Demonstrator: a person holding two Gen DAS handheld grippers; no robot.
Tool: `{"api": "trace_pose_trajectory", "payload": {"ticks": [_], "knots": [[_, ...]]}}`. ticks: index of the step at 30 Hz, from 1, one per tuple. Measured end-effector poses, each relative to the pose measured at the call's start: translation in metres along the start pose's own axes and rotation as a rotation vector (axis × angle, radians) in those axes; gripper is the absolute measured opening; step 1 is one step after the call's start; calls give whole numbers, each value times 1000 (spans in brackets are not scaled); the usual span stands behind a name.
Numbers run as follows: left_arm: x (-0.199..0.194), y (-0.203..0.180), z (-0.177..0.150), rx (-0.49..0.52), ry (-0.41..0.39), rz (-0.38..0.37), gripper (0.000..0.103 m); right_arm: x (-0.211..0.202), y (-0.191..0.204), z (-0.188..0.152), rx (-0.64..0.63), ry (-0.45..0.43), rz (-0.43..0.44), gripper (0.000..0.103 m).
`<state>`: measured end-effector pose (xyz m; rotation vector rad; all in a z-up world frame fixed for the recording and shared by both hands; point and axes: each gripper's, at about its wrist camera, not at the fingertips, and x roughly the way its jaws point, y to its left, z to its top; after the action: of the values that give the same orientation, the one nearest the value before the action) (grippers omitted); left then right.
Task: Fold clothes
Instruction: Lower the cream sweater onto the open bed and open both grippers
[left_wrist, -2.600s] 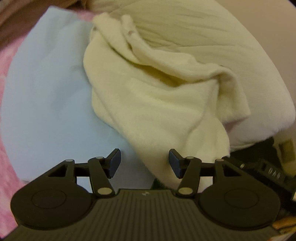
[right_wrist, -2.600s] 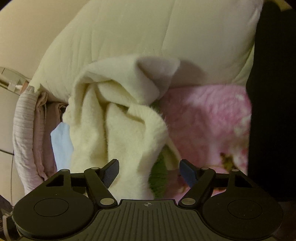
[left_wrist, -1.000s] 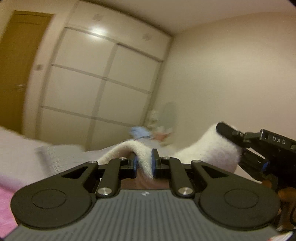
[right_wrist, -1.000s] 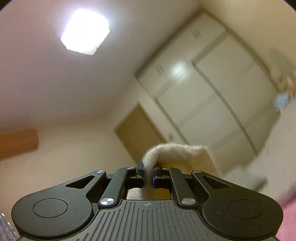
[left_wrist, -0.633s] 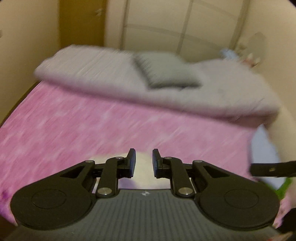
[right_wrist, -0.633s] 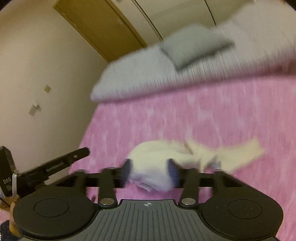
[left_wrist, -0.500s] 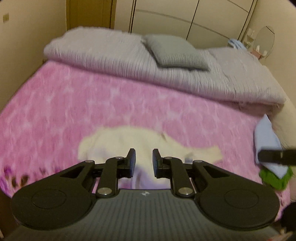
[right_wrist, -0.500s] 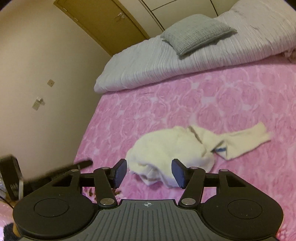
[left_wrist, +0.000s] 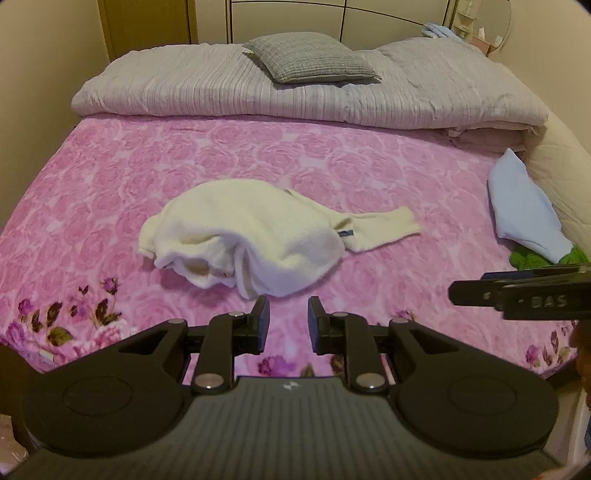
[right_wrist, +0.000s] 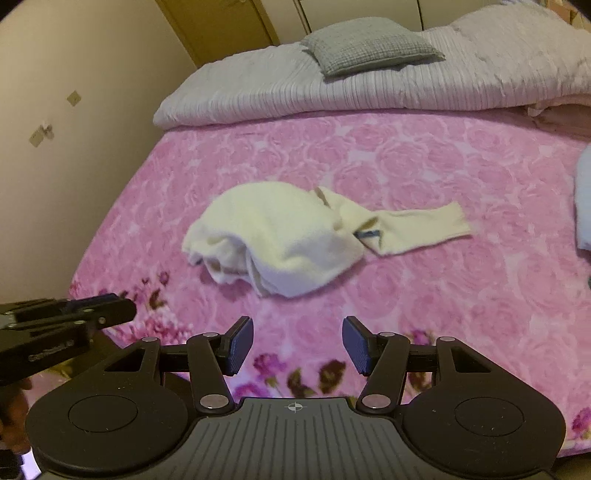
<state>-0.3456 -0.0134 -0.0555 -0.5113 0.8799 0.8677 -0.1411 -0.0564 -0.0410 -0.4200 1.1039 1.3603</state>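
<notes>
- Both tongs hang empty over the near edge of the bed (left_wrist: 110, 155): left tongs (left_wrist: 287, 320) slightly parted, right tongs (right_wrist: 297, 345) spread wide.
- Cream sweater (left_wrist: 243, 236) lies crumpled mid-bed, sleeve (left_wrist: 384, 227) trailing right.
- Grabbing bunched layers could tangle it further.

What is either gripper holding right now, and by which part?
Nothing. The left gripper and right gripper are both open and empty; the cream sweater lies crumpled on the pink bedspread, untouched.
</notes>
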Motion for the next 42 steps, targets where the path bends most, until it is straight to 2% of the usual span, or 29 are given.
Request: {"api": "trace_pose_trajectory", "payload": {"ticks": [10,17,28,38,42], "knots": [[-22,-6,-47,-92,-5,117,21,-22,-2,-46,-37,-3,-43,57],[-34,-5,-61,-121,3,166,21,-33,-8,-62,-57,-27,-90,58],[-17,23,-77,-147,22,127,22,-39,-11,-64,-25,-47,-128,57],[17,80,-97,-166,33,70,22,-27,25,-60,-44,-55,-175,58],[34,108,-100,-144,35,63,22,-17,42,-58,-29,-54,-216,58]]}}
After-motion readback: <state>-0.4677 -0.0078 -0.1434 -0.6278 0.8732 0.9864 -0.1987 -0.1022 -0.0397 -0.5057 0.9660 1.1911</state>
